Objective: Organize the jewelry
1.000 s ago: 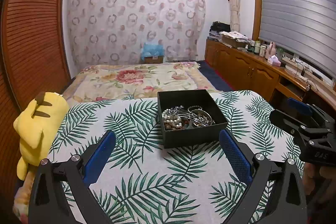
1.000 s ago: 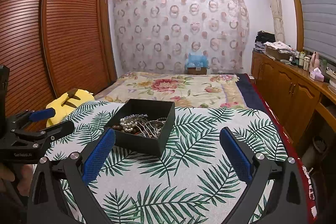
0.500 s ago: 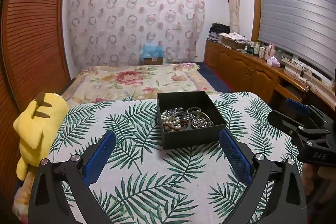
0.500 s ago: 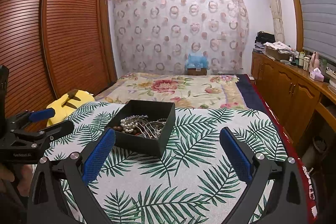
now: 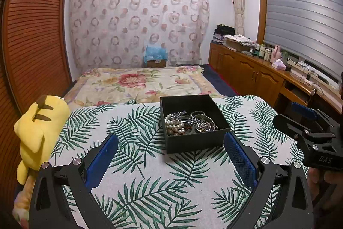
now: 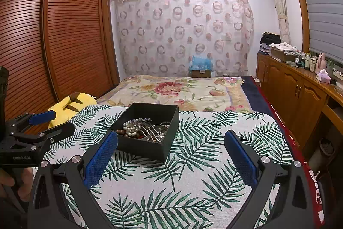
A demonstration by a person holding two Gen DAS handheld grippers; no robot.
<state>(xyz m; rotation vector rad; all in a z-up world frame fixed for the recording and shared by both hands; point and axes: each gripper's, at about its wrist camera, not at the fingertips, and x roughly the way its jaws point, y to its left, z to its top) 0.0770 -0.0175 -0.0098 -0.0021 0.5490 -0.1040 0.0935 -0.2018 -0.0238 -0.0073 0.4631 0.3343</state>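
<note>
Showing little change over the last second: box (image 5: 194,121) at frame centre has drifted slightly, jewelry (image 5: 188,122) heaped inside; left gripper (image 5: 170,156) and right gripper (image 6: 170,156) both gape empty, so sorting stands unresolved.

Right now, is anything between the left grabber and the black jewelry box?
Nothing: only bare leaf-print cloth lies between the left gripper and the black box, seen in the left wrist view.

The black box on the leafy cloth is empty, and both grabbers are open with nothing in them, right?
Not quite. The black box isn't empty: the left wrist view shows a pearl strand and silvery bangles piled inside. The rest holds: it sits on the leafy cloth, and the left gripper and right gripper are both open, holding nothing.
</note>
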